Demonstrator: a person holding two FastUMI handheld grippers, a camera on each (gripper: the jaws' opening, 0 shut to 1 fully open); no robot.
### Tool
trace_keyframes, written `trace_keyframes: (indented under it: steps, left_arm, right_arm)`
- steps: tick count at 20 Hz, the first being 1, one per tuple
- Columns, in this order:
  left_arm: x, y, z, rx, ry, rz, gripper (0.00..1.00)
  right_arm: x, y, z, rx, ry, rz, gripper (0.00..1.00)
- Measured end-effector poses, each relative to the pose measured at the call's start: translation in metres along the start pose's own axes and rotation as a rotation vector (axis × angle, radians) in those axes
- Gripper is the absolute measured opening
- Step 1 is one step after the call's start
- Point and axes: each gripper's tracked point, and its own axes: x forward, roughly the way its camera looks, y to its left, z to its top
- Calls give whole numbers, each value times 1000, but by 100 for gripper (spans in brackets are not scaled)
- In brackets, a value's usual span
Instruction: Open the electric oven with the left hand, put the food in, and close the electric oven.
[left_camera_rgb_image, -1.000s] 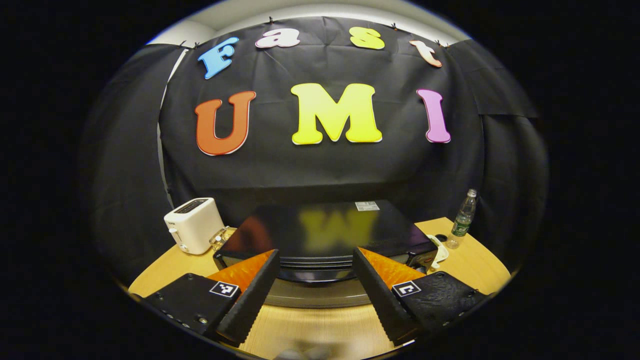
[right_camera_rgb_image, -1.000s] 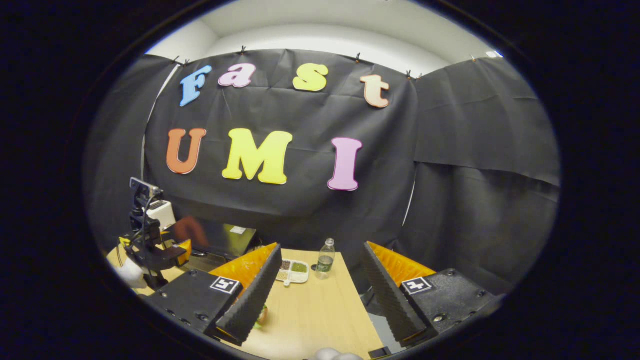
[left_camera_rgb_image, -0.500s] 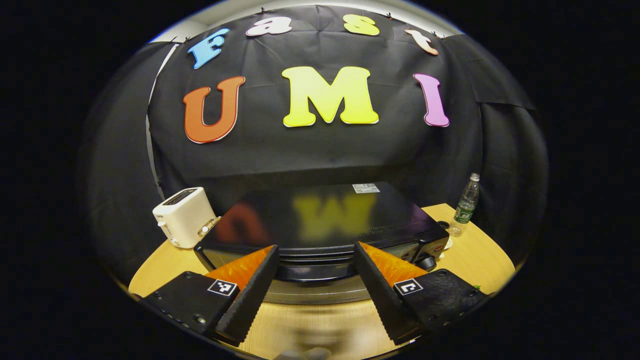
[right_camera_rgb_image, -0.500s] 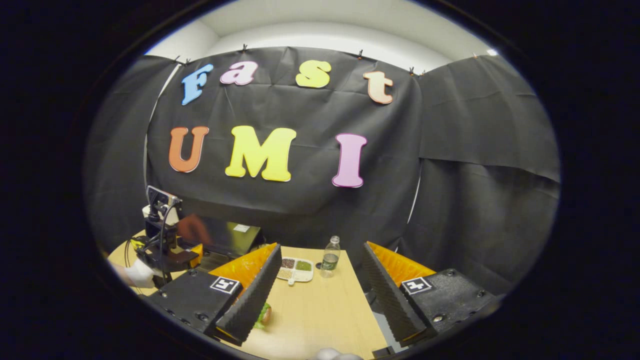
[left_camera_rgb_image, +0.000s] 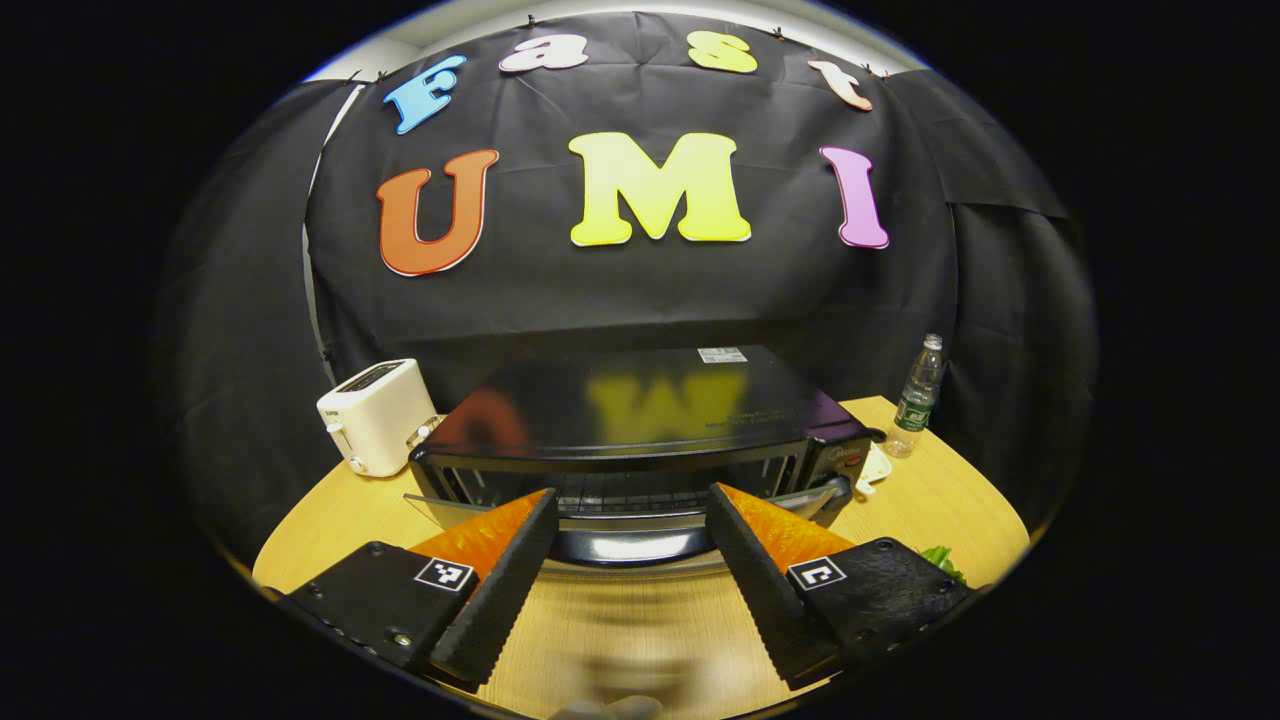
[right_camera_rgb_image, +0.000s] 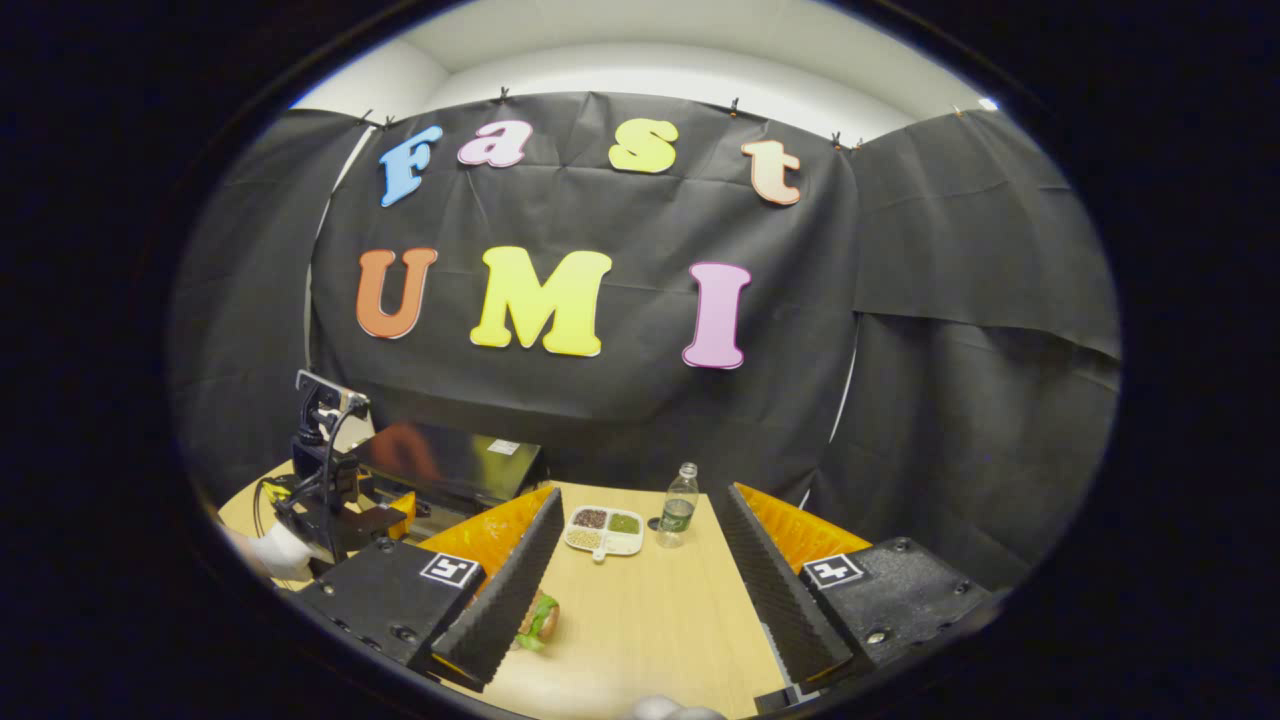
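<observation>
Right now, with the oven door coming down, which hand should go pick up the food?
Probably the right. The right tool is open above the table, with the sandwich lying just beside its finger. The left tool is open too, but sits at the oven's partly lowered door.

The oven (left_camera_rgb_image: 640, 420) door (left_camera_rgb_image: 620, 535) hangs partly open between the hand-held gripper's (left_camera_rgb_image: 628, 545) spread fingers. A toaster (left_camera_rgb_image: 375, 415) and bottle (left_camera_rgb_image: 916, 398) flank it.

Black oven (left_camera_rgb_image: 640, 415) on table, door (left_camera_rgb_image: 620, 520) ajar – sandwich (right_camera_rgb_image: 540, 620) lies flat nr right gripper's fingers.
</observation>
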Motion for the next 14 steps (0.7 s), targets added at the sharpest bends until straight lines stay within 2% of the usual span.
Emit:
trace_keyframes:
  steps: [14]
  left_arm:
    - [-49,-4,-81,3,72,-18,98]
  right_arm:
    - [-34,20,-54,10,67,-1,100]
